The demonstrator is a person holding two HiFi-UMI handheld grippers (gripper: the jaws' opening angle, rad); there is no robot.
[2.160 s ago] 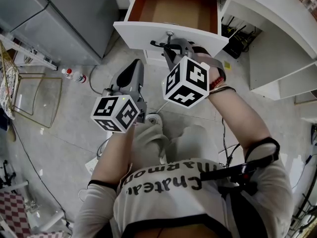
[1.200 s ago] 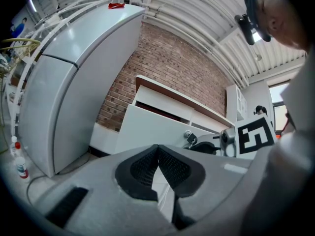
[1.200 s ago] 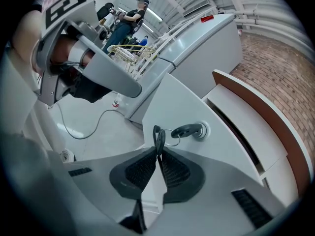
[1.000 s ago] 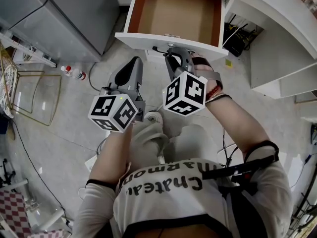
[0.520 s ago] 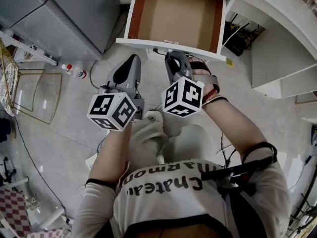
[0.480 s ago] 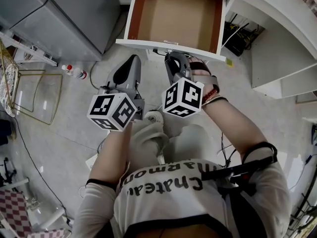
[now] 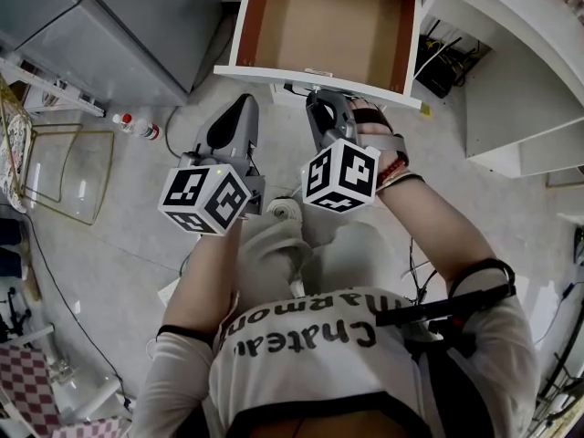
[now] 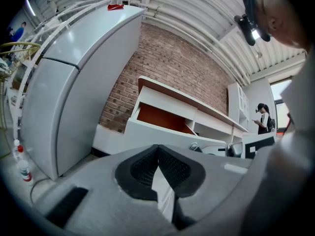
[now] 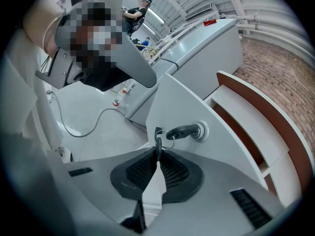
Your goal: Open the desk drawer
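The white desk drawer (image 7: 274,72) stands pulled out, its bare brown inside (image 7: 328,21) showing. My right gripper (image 7: 316,100) is against the drawer front (image 9: 183,102), just under its edge. A black key (image 9: 184,131) sits in the lock, and a second key (image 9: 157,142) hangs from its ring. The right jaws are shut on that hanging key. My left gripper (image 7: 245,104) hangs left of it, below the drawer (image 8: 162,123), shut with nothing between the pads (image 8: 147,167).
A grey refrigerator (image 7: 119,16) stands left of the desk, with small bottles (image 7: 137,131) on the floor beside it. A glass-topped frame (image 7: 59,176) is at far left. Cables (image 7: 438,62) lie under the open desk shelf at right.
The drawer has slid further out, showing more of its brown bottom. The right gripper stayed on the key at its front. The left gripper has risen slightly.
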